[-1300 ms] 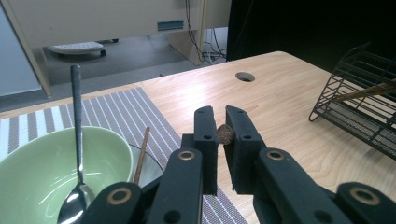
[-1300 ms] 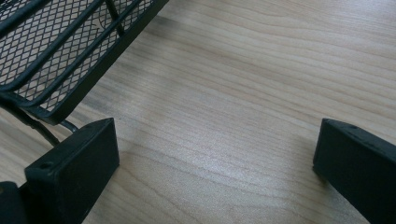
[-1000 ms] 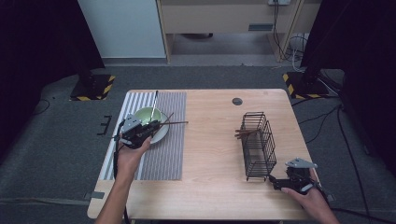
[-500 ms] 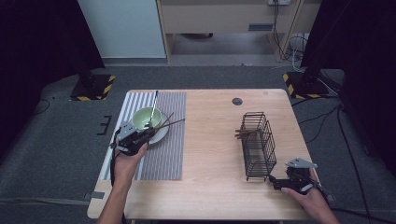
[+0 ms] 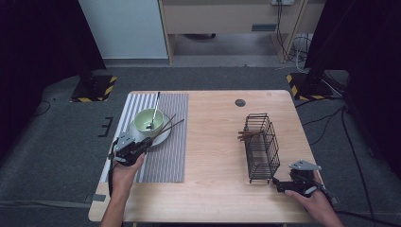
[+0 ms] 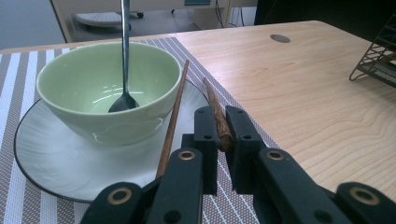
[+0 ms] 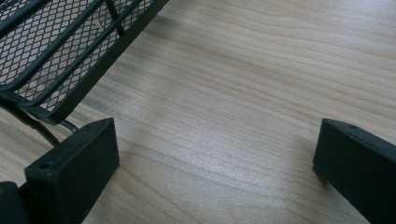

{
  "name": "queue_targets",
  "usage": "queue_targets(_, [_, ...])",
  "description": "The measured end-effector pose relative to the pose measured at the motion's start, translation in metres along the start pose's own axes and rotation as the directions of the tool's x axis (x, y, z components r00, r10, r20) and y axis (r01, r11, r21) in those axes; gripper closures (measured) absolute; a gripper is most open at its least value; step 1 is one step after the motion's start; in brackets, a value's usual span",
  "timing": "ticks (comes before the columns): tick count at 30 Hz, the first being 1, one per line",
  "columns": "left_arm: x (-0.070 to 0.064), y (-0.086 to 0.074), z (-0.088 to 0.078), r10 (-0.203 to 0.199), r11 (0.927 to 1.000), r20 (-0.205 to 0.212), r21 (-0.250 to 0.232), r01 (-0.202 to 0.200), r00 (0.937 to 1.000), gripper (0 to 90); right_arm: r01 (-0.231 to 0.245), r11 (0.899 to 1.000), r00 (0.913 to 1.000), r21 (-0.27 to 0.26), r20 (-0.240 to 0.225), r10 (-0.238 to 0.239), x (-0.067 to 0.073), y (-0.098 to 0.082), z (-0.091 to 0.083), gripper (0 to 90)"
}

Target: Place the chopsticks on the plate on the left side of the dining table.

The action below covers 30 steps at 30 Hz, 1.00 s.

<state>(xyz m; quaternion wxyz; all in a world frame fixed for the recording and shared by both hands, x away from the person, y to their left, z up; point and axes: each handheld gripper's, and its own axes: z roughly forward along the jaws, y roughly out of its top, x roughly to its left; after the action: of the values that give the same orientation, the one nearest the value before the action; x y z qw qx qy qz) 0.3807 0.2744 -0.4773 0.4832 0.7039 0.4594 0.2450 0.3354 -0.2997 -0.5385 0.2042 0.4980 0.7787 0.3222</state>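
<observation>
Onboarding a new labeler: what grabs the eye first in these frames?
The green bowl with a spoon in it, on a plate on the striped mat at left. The left tongs are shut on one wooden chopstick; a second chopstick leans against the bowl. At right stands a black wire basket, the right tongs open beside it.

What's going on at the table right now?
The left gripper is shut on the near end of one chopstick beside the green bowl. A second chopstick leans on the plate next to it, and a spoon stands in the bowl. The right gripper rests open on the table by the wire basket, which already holds brown sticks, probably more chopsticks.
</observation>
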Motion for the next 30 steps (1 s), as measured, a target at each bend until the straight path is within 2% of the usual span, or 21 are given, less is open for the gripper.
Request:
queue_targets(4, [-0.001,-0.006,-0.001,0.0,0.9999,-0.019,0.015,0.001,0.9998,83.4,0.0,1.0,1.0,0.0,0.0,0.0,0.0,0.0,0.0,0.4])
queue_targets(17, [0.001,-0.017,-0.004,0.007,0.9994,-0.009,0.033,-0.006,0.9999,83.5,0.0,1.0,1.0,0.0,0.0,0.0,0.0,0.0,0.0,0.4])
queue_targets(21, [0.002,-0.018,-0.006,0.015,0.9992,-0.022,0.037,-0.015,0.9996,83.7,0.0,1.0,1.0,0.0,0.0,0.0,0.0,0.0,0.0,0.4])
queue_targets(23, [0.003,-0.019,-0.006,0.006,0.9993,-0.022,0.036,-0.005,0.9997,83.7,0.0,1.0,1.0,0.0,0.0,0.0,0.0,0.0,0.0,0.4])
queue_targets(30, [0.006,-0.025,-0.007,0.018,0.9974,-0.034,0.071,-0.016,0.9993,83.9,-0.001,1.0,1.0,0.0,0.0,0.001,0.0,0.0,0.0,0.4])
